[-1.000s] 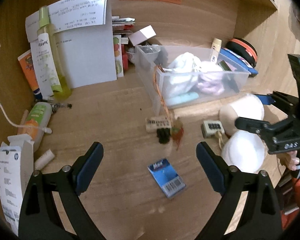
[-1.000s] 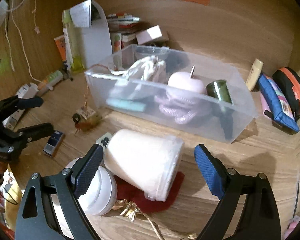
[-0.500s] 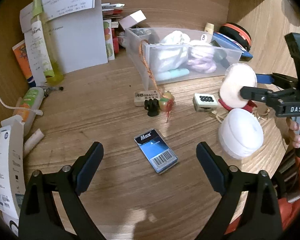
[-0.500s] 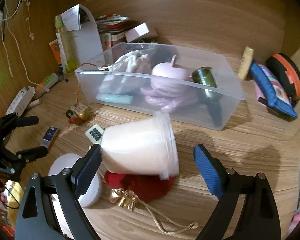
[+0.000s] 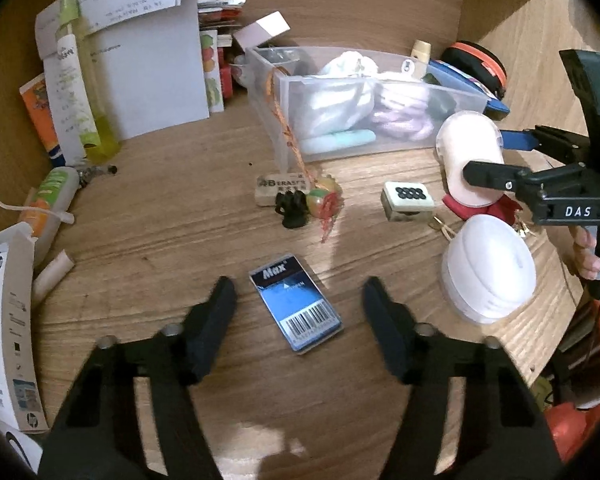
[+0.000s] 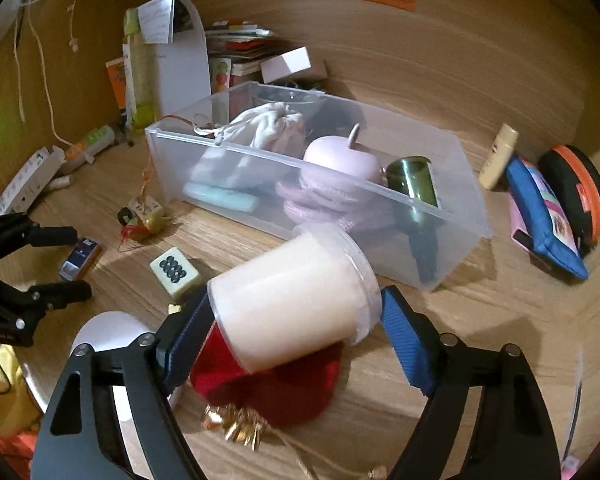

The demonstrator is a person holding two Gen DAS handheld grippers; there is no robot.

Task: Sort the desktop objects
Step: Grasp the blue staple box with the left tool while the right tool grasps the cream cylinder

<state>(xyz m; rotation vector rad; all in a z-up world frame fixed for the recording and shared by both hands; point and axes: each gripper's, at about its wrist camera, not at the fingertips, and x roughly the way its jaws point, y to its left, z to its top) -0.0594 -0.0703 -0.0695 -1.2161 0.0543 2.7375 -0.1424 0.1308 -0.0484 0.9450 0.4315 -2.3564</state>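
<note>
The right gripper [image 6: 296,312] grasps a white cup [image 6: 296,300], lying over a red pouch [image 6: 284,384]. The left gripper [image 5: 300,300] is spread around a blue card [image 5: 296,308]. A clear bin [image 6: 452,216] stands just behind the cup.

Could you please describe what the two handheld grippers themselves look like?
Both are black angular frames with silver bolts. The right gripper has blue ribbed pads lining its jaws; seen from the left wrist, its body reads "DAS" in white with a green light. The left gripper has dark pads.
</note>
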